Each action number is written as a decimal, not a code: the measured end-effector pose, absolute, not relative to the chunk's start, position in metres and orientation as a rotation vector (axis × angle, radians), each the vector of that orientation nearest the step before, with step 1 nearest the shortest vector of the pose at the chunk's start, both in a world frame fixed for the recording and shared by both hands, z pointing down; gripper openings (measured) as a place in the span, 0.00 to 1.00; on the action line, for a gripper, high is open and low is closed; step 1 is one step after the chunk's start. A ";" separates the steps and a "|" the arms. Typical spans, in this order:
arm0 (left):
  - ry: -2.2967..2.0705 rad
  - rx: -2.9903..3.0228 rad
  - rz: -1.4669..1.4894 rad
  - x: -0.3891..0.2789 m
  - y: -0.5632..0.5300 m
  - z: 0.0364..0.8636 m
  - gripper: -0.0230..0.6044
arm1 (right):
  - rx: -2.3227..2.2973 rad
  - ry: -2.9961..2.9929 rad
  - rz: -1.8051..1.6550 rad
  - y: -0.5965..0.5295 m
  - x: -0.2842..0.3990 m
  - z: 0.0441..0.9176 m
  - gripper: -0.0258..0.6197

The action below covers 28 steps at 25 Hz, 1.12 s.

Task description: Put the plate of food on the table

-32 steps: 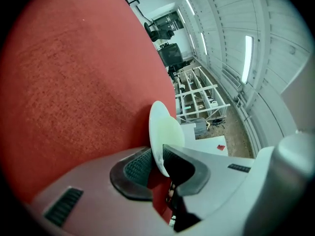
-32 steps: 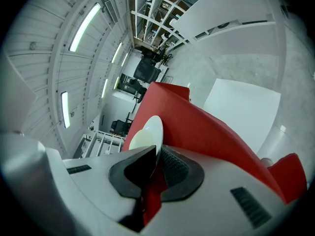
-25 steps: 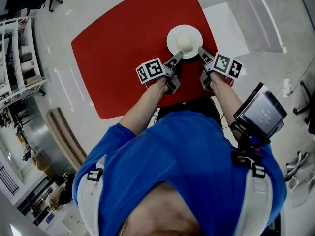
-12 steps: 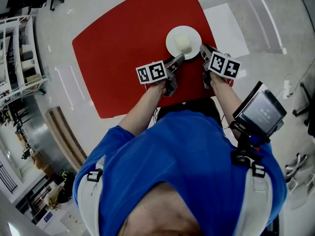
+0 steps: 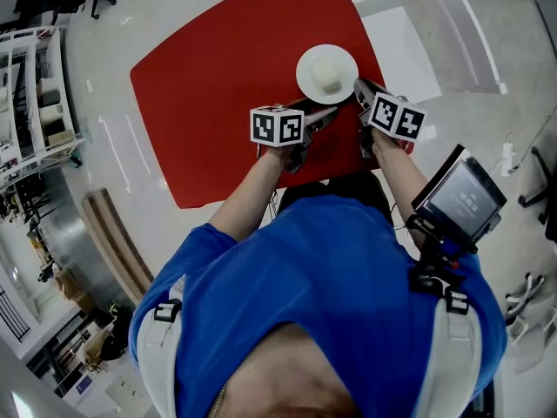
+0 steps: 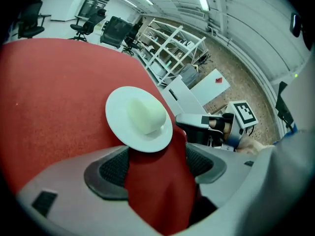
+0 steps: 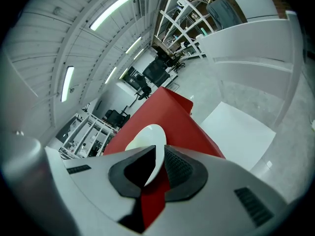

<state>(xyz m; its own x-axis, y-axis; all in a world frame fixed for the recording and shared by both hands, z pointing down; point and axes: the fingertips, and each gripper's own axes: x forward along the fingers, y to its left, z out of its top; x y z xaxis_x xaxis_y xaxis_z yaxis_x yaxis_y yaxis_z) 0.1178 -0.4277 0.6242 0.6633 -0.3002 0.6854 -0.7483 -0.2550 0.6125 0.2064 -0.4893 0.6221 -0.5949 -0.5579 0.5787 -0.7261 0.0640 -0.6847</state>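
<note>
Though R claw [image 7: 158,167] tight on rim of round glossy plate [image 5: 305,75], L claw [image 6: 157,162] just opening, empty.

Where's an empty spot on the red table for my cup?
The table left of the plate is bare, out to its edges. A narrow strip beyond the plate is free too. Crowded at the near right edge: the plate with food, the left gripper, whose jaws have just been opening with nothing between them, and the right gripper shut on the rim.
</note>
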 end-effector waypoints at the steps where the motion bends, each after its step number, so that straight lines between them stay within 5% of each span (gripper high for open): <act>1: -0.824 1.837 0.543 0.118 -0.427 0.625 0.59 | 1.326 -2.170 1.555 -0.490 0.207 0.622 0.09; 19: -0.912 1.922 0.191 0.099 -0.435 0.573 0.58 | 1.338 -2.278 1.393 -0.473 0.201 0.585 0.09; 28: -0.951 1.955 0.091 0.090 -0.420 0.553 0.39 | 1.292 -2.363 1.282 -0.451 0.184 0.557 0.09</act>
